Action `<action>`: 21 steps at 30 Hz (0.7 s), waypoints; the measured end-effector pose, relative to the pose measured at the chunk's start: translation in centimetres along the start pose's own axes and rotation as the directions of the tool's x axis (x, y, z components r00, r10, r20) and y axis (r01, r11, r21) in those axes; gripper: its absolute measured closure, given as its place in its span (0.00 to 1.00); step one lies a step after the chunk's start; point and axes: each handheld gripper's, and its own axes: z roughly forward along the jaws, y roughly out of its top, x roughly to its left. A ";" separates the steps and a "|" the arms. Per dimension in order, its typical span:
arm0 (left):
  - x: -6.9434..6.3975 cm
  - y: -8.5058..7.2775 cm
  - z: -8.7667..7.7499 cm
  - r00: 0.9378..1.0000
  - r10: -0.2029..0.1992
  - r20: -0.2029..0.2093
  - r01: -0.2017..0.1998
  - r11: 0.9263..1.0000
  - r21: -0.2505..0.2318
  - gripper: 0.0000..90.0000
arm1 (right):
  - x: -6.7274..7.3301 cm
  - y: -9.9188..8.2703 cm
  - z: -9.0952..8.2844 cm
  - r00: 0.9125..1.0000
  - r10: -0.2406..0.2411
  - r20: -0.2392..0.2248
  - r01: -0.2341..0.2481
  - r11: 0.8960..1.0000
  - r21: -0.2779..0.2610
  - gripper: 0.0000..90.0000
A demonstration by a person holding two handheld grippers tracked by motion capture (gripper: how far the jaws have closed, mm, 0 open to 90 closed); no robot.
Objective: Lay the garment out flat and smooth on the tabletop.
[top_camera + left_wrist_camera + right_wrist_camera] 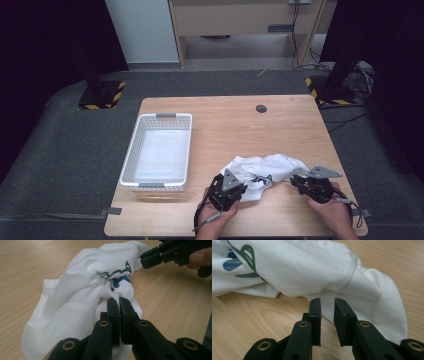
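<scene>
A crumpled white T-shirt point(265, 167) with a green and blue print lies on the wooden table point(240, 120) near its front edge. In the left gripper view my left gripper point(119, 301) is shut, and a fold of the shirt point(75, 290) is pinched at its tips. From the high view it point(243, 183) is at the shirt's left end. My right gripper point(328, 302) has a narrow gap between its jaws. Its tips are at the edge of the shirt point(312, 265) and do not press on it. It point(295, 180) is at the shirt's right end.
A white plastic basket point(131, 150) stands empty on the left half of the table. A small dark round cap point(261, 108) is set in the tabletop at the back. Black stands and cables are on the floor beyond the table.
</scene>
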 end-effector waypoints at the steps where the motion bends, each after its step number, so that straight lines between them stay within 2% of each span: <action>1: 0.0 0.0 -0.1 1.000 -0.002 0.002 0.002 1.000 -0.002 0.98 | 0.2 0.0 0.1 1.000 -0.003 -0.002 0.003 1.000 0.002 0.82; 8: 0.2 0.4 -0.6 1.000 -0.016 0.019 0.016 1.000 -0.013 0.98 | 1.3 0.3 1.7 0.999 -0.052 -0.009 0.053 0.998 0.025 0.64; 11: 0.1 0.4 -0.7 1.000 -0.016 0.023 0.016 1.000 -0.015 0.98 | 2.0 0.5 2.2 0.998 -0.070 -0.009 0.070 0.997 0.037 0.62; 13: 0.1 0.5 -0.7 1.000 -0.017 0.026 0.017 1.000 -0.017 0.98 | 2.2 0.6 2.4 0.997 -0.083 -0.005 0.083 0.996 0.039 0.65; 15: 0.0 0.6 -0.8 0.999 -0.019 0.029 0.019 1.000 -0.024 0.98 | 2.4 0.7 2.5 0.996 -0.084 -0.008 0.084 0.995 0.044 0.72; 17: -0.1 0.6 -0.9 0.999 -0.016 0.029 0.017 1.000 -0.026 0.98 | 2.4 0.8 2.6 0.996 -0.086 -0.015 0.087 0.995 0.044 0.89; 19: -0.1 0.6 -0.9 1.000 -0.015 0.027 0.016 1.000 -0.025 0.97 | 2.4 0.9 2.7 0.997 -0.078 -0.021 0.079 0.996 0.042 0.98; 21: 0.1 0.4 -0.9 1.000 -0.019 0.022 0.019 1.000 -0.021 0.97 | 2.1 0.8 2.6 0.998 -0.054 -0.029 0.055 0.998 0.040 0.99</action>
